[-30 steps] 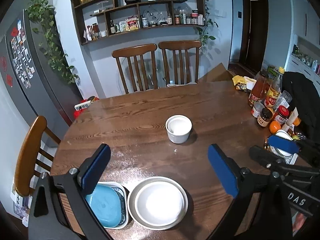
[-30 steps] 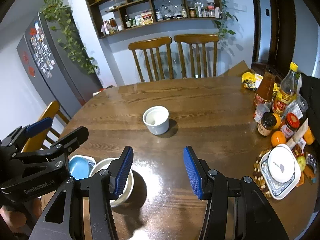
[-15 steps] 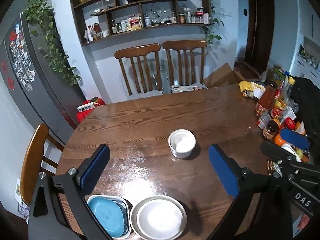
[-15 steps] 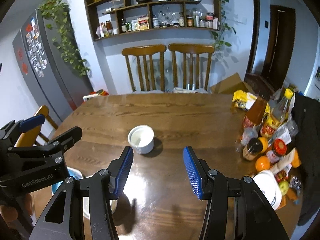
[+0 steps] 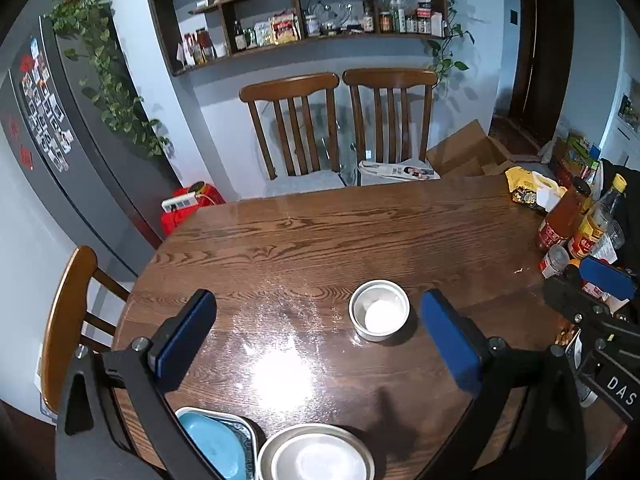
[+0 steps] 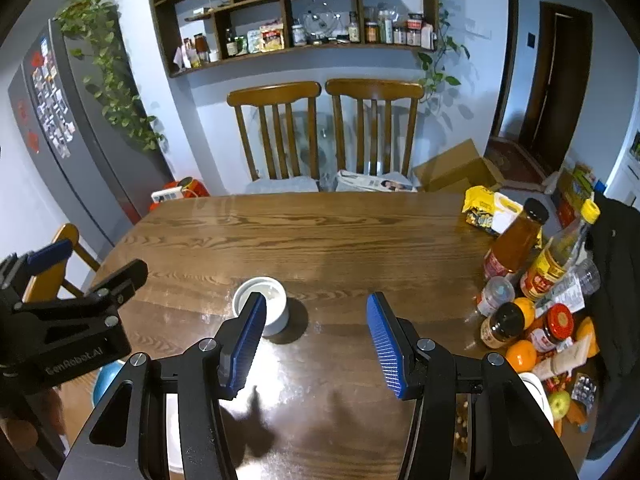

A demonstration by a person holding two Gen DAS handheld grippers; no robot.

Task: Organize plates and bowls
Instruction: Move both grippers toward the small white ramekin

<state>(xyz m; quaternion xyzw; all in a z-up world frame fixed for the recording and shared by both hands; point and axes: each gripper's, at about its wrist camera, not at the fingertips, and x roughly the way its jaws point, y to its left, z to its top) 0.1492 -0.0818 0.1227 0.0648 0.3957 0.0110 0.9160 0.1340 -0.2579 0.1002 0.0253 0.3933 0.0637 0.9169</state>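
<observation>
Left tool held above the desk with jaws spread wide, nothing between the blue pads. Right tool likewise parted and empty, hanging over bare wood. Small white bowl upright near the middle of the desk, seen between the left tool's fingers but lying beyond them, untouched; in the right wrist view partly hidden behind that tool's left pad. At the near edge of the desk, toward the left corner, a round white plate stack with a shallow dish nested in it, and just beside it a blue dish resting in a pale rectangular tray. Along the right edge, a cluster of sauce bottles, jars and oranges. Beyond the far edge, two wooden chairs.
</observation>
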